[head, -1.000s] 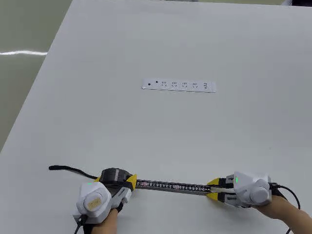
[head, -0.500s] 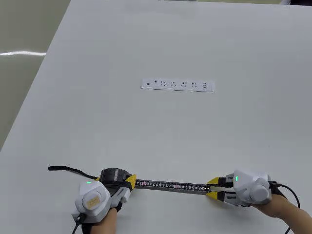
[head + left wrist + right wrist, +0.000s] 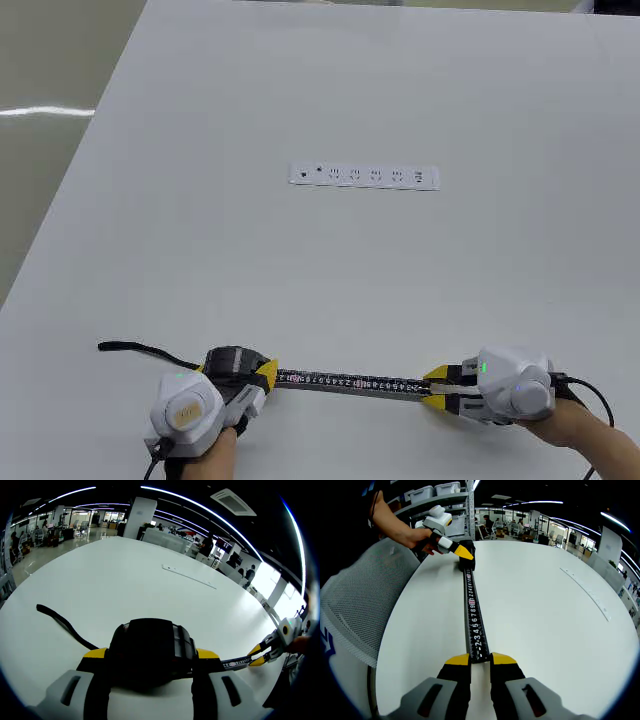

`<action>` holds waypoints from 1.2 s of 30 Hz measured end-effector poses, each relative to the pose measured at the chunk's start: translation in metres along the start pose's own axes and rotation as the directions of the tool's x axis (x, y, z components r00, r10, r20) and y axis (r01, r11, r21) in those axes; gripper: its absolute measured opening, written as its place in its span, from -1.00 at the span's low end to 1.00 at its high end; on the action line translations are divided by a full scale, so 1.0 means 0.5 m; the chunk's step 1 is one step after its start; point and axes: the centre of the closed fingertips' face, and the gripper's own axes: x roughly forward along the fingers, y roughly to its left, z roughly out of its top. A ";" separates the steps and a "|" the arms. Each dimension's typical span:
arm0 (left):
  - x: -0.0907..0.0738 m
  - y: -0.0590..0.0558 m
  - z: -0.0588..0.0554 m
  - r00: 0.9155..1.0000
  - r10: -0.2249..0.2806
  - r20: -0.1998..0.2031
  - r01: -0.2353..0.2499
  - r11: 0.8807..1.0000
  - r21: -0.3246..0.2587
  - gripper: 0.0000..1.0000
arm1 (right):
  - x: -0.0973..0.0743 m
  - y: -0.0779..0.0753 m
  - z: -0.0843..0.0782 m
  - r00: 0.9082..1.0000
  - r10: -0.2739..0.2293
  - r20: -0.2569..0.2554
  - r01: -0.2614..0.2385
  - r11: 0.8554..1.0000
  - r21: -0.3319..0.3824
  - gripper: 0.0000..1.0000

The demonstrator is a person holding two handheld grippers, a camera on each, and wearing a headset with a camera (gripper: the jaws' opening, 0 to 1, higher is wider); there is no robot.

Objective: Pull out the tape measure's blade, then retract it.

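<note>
Both tongs sat low in front of the person, tips pointing towards each other and well apart. The left tongs [image 3: 258, 382], held from behind by the left hand [image 3: 208, 462], were clamped across the body of the tape measure [image 3: 234, 361], one yellow tip on each side of it. The right tongs [image 3: 437, 388], held in the right hand [image 3: 566, 424] with the wrist trailing off to the right, were pinched almost closed on the end of the blade [image 3: 350, 382].
</note>
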 end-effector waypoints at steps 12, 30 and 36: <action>-0.001 0.001 0.000 1.000 -0.009 -0.006 0.009 1.000 -0.006 0.25 | 0.006 0.000 0.005 1.000 0.008 -0.001 -0.008 1.000 -0.003 -0.76; 0.000 0.000 0.001 1.000 -0.016 -0.009 0.016 1.000 -0.011 0.25 | 0.017 -0.002 0.012 1.000 0.012 -0.003 -0.012 1.000 -0.005 -0.75; 0.001 0.001 0.000 1.000 -0.022 -0.010 0.022 1.000 -0.017 0.25 | 0.023 -0.002 0.017 1.000 0.017 -0.004 -0.017 1.000 -0.007 -0.76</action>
